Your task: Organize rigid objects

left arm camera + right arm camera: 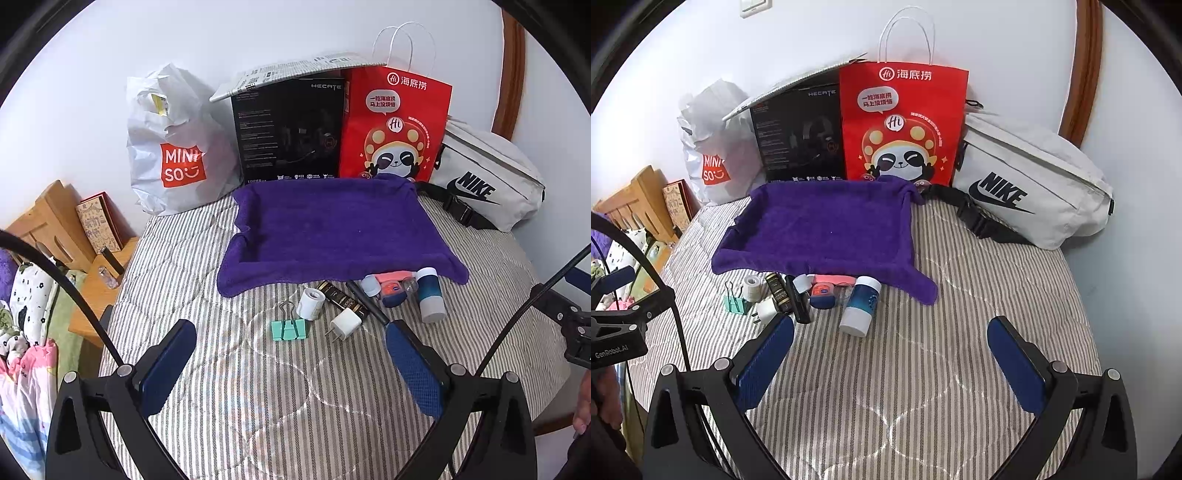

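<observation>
Both my left gripper [291,341] and right gripper [891,338] gape empty — I'd square onto the green binder clip [290,329] first, pinching its body — then carry it to the purple towel tray [332,221].

From my feed, the towel [334,229] lies on the bed [258,387]. Behind it stand the headset box [288,133] and paper bag [395,125]. Before its near edge lie the binder clip [290,326], charger plug [345,326] and bottle [430,295].
</observation>
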A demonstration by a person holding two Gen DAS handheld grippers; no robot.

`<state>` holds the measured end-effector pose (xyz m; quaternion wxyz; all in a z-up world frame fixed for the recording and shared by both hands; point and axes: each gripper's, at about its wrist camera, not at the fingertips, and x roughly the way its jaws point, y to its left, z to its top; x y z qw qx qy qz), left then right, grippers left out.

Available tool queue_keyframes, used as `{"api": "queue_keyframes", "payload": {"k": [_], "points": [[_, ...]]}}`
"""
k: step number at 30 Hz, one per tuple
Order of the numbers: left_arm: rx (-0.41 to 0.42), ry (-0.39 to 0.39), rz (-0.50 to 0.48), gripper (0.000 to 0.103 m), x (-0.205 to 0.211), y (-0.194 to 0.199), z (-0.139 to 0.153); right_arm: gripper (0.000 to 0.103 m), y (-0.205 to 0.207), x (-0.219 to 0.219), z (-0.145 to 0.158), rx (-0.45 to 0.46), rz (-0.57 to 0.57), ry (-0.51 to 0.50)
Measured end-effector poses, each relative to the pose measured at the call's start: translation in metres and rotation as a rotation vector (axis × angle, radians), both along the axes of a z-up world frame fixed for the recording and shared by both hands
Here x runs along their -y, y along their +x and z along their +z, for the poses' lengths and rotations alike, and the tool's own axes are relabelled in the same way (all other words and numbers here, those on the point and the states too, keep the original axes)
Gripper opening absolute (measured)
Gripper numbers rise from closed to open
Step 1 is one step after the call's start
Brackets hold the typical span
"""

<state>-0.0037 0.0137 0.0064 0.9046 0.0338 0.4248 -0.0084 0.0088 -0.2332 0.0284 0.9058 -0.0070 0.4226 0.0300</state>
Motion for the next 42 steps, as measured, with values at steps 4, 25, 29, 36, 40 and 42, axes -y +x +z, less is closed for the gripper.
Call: {"api": "queue_keyframes", "payload": {"k": [4,25,29,36,40,42], "points": [[0.0,-0.002,0.001,0.103,0.0,0.001,0.0,0.103,0.0,0.0,0.0,0.002,0.001,-0.003],[-0.157,-0.041,0.003,0.102,-0.029,0.059,-0.113,0.103,0.023,0.011,-0.045,-0.081,0.015,0.025],[-0.182,-0.027,0.027,0.1,-0.029,0.072,-0.137,0.103,0.025,0.01,-0.058,-0.117,0.026,0.008],[-0.176,-0.044,0.042,0.091,-0.023,0.083,-0.156,0.103,0.033,0.016,-0.081,-0.184,0.019,0.002],[-0.135,-0.048,0.052,0.09,-0.023,0.082,-0.157,0.103,0.037,0.018,-0.09,-0.202,0.018,0.002],[-0.114,-0.047,0.044,0.087,-0.023,0.079,-0.157,0.103,0.038,0.018,-0.095,-0.215,0.02,0.001]]}}
